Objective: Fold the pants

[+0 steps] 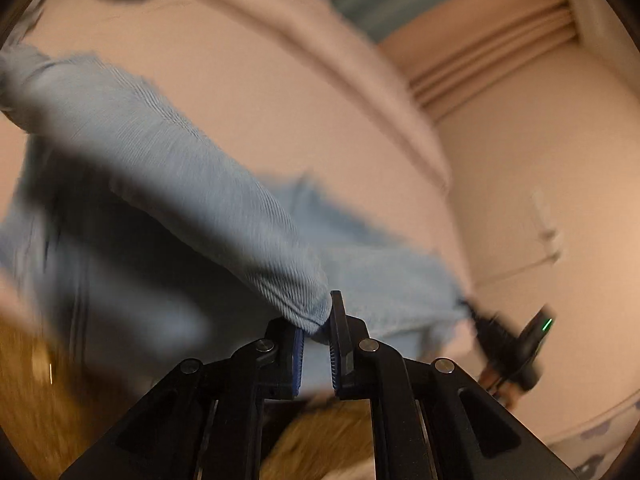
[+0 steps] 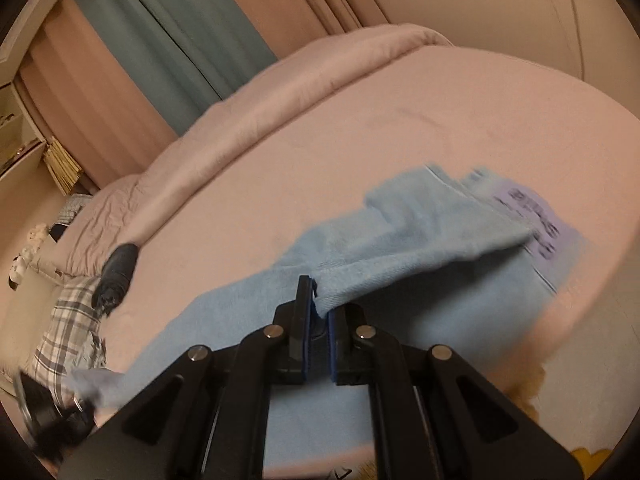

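Pants [image 2: 400, 240]: light blue ribbed knit cloth, matt. Bed sheet [image 2: 360, 128]: pink cloth, smooth, matt. Right gripper [image 2: 319, 320]: black matt plastic, blue ridged pads [image 2: 307, 336], shiny metal pins.

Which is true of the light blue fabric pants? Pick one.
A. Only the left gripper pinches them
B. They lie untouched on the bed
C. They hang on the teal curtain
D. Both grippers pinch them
D: the light blue fabric pants are clamped by the left gripper and by the right gripper, each wrist view showing cloth between its fingers.
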Action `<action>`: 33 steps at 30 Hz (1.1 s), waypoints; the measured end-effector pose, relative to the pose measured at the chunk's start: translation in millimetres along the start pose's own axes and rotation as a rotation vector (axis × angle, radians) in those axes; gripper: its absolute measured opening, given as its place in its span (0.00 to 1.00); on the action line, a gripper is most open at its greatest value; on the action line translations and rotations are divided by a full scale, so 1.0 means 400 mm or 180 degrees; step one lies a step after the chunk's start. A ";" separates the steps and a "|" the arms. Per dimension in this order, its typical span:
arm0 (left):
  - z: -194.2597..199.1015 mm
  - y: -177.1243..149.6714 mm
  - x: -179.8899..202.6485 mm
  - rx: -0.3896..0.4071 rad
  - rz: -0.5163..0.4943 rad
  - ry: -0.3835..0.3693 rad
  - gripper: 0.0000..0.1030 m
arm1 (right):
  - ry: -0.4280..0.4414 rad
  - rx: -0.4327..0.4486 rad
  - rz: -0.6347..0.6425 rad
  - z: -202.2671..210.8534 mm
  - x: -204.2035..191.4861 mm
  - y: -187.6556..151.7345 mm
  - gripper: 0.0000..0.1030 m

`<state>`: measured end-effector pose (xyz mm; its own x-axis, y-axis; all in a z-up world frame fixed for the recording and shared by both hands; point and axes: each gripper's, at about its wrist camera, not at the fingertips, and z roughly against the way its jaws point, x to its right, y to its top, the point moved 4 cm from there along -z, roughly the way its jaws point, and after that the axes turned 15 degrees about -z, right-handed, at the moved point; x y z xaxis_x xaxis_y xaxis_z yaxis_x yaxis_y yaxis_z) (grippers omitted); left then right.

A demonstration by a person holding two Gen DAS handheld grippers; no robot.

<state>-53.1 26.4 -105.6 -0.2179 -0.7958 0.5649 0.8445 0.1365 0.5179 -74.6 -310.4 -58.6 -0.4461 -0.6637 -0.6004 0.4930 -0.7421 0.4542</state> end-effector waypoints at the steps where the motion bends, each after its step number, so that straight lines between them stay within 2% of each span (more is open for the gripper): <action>1: -0.011 -0.025 -0.012 -0.0066 0.0014 0.0024 0.09 | -0.0031 -0.0075 0.0007 -0.006 0.015 -0.014 0.07; 5: -0.033 -0.081 -0.057 -0.0094 0.0252 0.0022 0.09 | -0.0237 -0.0373 -0.0053 -0.062 0.075 -0.065 0.08; 7: -0.032 -0.073 -0.065 -0.0096 0.0329 -0.0041 0.11 | -0.0321 -0.0521 -0.0208 -0.102 0.106 -0.076 0.11; 9: -0.018 -0.049 -0.073 -0.0031 0.0359 -0.0090 0.17 | -0.0310 -0.0568 -0.0260 -0.117 0.117 -0.074 0.12; 10: -0.003 -0.037 -0.079 0.0032 0.0358 -0.0034 0.25 | -0.0266 -0.0568 -0.0278 -0.116 0.118 -0.068 0.15; 11: 0.012 -0.040 -0.078 0.0084 0.0356 0.0029 0.32 | -0.0249 -0.0536 -0.0291 -0.114 0.121 -0.057 0.25; 13: 0.047 -0.036 -0.092 0.0270 0.0356 0.0256 0.38 | -0.0294 -0.0394 -0.0355 -0.104 0.134 -0.032 0.38; 16: 0.092 -0.031 -0.144 0.0449 0.0488 0.0535 0.40 | -0.0245 -0.0294 -0.0488 -0.098 0.158 0.013 0.43; 19: 0.109 -0.022 -0.187 0.0564 0.0643 0.0578 0.40 | -0.0140 -0.0323 -0.0732 -0.114 0.187 0.058 0.41; 21: 0.108 -0.017 -0.215 0.0627 0.0680 0.0610 0.40 | -0.0173 -0.0230 -0.0726 -0.117 0.193 0.086 0.41; 22: 0.097 -0.009 -0.230 0.0625 0.0700 0.0612 0.28 | -0.0225 -0.0160 -0.0705 -0.122 0.194 0.102 0.41; 23: 0.082 -0.002 -0.237 0.0520 0.0704 0.0576 0.09 | -0.0277 -0.0129 -0.0708 -0.129 0.197 0.115 0.38; 24: 0.073 0.008 -0.237 0.0440 0.0706 0.0537 0.07 | -0.0333 -0.0119 -0.0723 -0.140 0.197 0.127 0.31; 25: 0.062 0.026 -0.243 0.0432 0.0713 0.0547 0.06 | -0.0431 -0.0122 -0.0723 -0.153 0.194 0.142 0.06; 26: 0.064 0.050 -0.234 0.0457 0.0666 0.0557 0.06 | -0.0561 -0.0158 -0.0682 -0.173 0.179 0.162 0.04; 27: 0.071 0.076 -0.223 0.0512 0.0604 0.0561 0.06 | -0.0545 -0.0192 -0.0654 -0.182 0.170 0.175 0.04; 30: 0.102 0.164 -0.190 0.0742 0.0482 0.0542 0.05 | -0.0170 -0.0391 -0.0601 -0.219 0.057 0.253 0.04; 33: 0.184 0.221 -0.152 0.1079 0.0368 0.0467 0.05 | 0.0288 -0.0241 -0.0378 -0.163 -0.107 0.338 0.03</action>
<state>-1.2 130.1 -47.0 -0.0377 -0.8363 0.5469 0.6445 0.3979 0.6529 59.9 -376.2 -14.6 -0.4373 -0.5581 -0.7052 0.4973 -0.8034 0.3275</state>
